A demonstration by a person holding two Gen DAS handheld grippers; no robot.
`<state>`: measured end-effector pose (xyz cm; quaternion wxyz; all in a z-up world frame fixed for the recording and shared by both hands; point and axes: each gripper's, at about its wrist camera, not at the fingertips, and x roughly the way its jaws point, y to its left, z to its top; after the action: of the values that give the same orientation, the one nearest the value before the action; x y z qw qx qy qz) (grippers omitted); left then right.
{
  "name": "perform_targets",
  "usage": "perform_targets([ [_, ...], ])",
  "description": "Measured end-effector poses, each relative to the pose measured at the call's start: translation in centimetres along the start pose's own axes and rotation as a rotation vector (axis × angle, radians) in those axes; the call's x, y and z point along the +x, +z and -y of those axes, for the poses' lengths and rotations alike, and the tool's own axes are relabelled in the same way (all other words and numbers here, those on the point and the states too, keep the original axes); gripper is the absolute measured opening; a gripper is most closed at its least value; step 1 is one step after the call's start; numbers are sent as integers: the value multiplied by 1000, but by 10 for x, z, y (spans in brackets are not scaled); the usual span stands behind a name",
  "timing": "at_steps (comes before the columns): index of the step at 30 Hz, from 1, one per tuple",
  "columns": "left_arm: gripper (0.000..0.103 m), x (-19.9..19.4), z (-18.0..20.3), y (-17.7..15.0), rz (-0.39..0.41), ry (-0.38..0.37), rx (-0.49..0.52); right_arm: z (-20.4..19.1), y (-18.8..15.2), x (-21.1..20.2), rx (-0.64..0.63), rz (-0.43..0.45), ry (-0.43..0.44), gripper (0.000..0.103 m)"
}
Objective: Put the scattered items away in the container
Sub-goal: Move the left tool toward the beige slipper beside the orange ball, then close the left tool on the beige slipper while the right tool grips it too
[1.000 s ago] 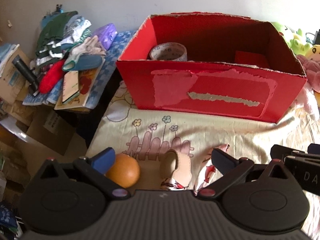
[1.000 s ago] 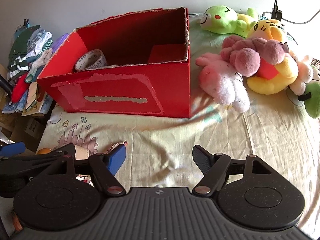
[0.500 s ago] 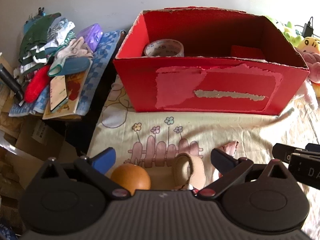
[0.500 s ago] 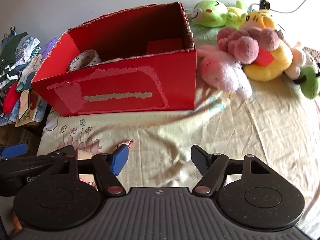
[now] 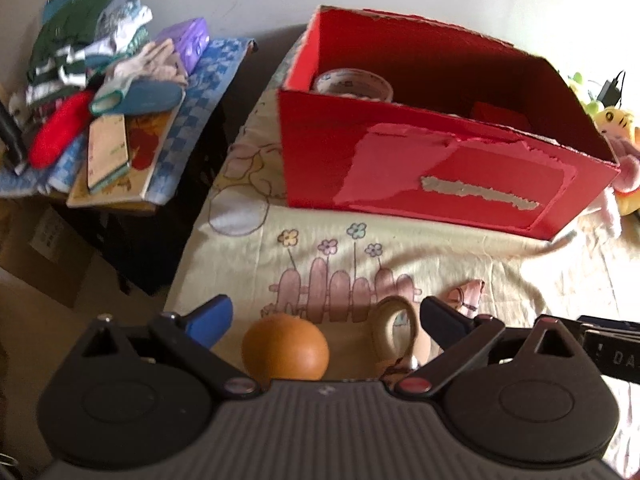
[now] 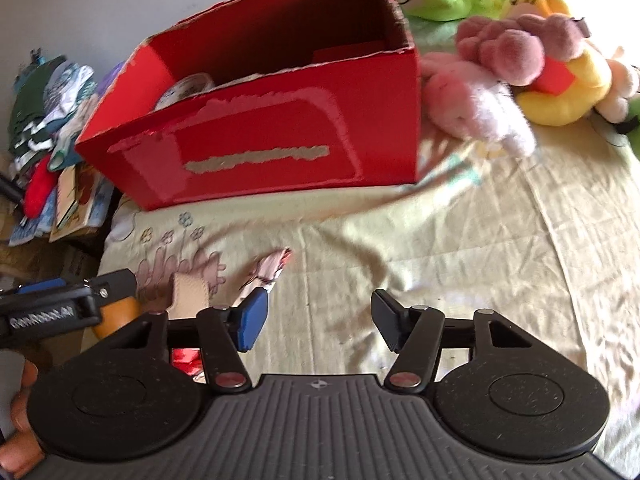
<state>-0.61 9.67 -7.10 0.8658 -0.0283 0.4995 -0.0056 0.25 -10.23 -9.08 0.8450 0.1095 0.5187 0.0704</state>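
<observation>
Two loose items lay between the spread, empty jaws of the left gripper (image 5: 326,316) on the bed sheet (image 5: 440,256): an orange ball (image 5: 285,347) and, just beside it, a beige looped strap (image 5: 394,330), both in front of the red box (image 5: 440,176), which already held a tape roll (image 5: 352,85). The ball looked smooth, round and light, so it would likely roll or squirt out unless pinched squarely across its widest part. The strap seemed soft and limp, best taken by the standing loop. A thin pink scrap (image 6: 266,272) lay near the right gripper (image 6: 316,322), whose jaws were closing with nothing between them
</observation>
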Motion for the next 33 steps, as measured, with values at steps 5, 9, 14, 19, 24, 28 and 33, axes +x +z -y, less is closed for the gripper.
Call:
perform_targets([
  [5, 97, -18, -12, -22, 9, -112, 41, 0, -5, 11, -41, -58, 53, 61],
  [9, 93, -28, 6, -43, 4, -204, 154, 3, -12, 20, -55, -104, 56, 60],
  [14, 81, -12, 33, -56, -61, -256, 219, 7, -17, 29, -22, -171, 129, 56],
  [19, 63, 14, 34, -60, -148, -275, 184, 3, -12, 36, 12, -210, 239, 56],
  [24, 52, 25, 29, -66, -173, -278, 163, -7, -8, 46, 23, -247, 307, 56],
  [28, 46, 26, 27, -66, -168, -271, 185, -21, -7, 56, 13, -277, 352, 56],
  [33, 42, 24, 26, -67, -154, -262, 213, -34, -6, 60, -11, -284, 380, 56],
])
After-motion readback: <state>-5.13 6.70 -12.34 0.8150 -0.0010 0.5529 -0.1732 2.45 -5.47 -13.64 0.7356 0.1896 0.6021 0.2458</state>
